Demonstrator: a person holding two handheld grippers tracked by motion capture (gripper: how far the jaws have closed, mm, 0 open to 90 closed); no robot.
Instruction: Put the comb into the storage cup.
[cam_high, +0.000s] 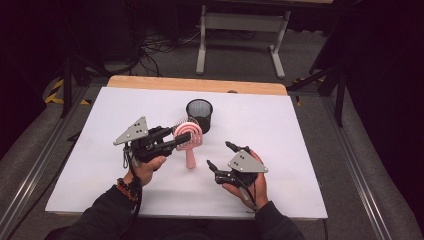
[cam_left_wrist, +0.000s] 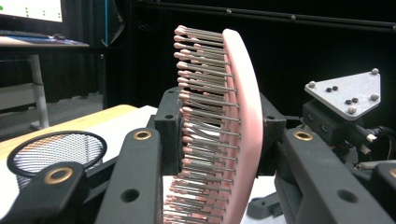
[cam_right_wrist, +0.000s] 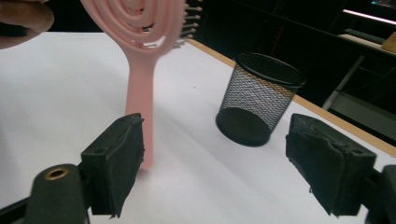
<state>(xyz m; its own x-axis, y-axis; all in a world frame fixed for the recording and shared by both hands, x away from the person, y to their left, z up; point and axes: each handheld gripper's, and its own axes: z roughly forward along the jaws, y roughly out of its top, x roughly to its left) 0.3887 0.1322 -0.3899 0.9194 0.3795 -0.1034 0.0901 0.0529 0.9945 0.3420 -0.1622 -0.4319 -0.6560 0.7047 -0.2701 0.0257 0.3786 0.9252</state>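
Note:
A pink hairbrush (cam_high: 188, 136) stands nearly upright, with its handle tip resting on the white table sheet (cam_high: 90, 165). My left gripper (cam_high: 181, 138) is shut on the brush's head; in the left gripper view the bristled head (cam_left_wrist: 245, 116) is pinched between the two pads of this gripper (cam_left_wrist: 222, 128). Just behind the brush stands a black mesh cup (cam_high: 199, 114). My right gripper (cam_high: 220, 155) is open to the right of the handle and holds nothing. The right gripper view looks between that gripper's spread jaws (cam_right_wrist: 215, 163), with the handle (cam_right_wrist: 140, 102) by the left pad and the cup (cam_right_wrist: 259, 100) beyond.
The white sheet covers a wooden tabletop whose far edge (cam_high: 200, 84) shows behind the cup. Metal rails (cam_high: 360, 175) run along both sides of the table. A grey table frame (cam_high: 240, 30) stands on the floor beyond.

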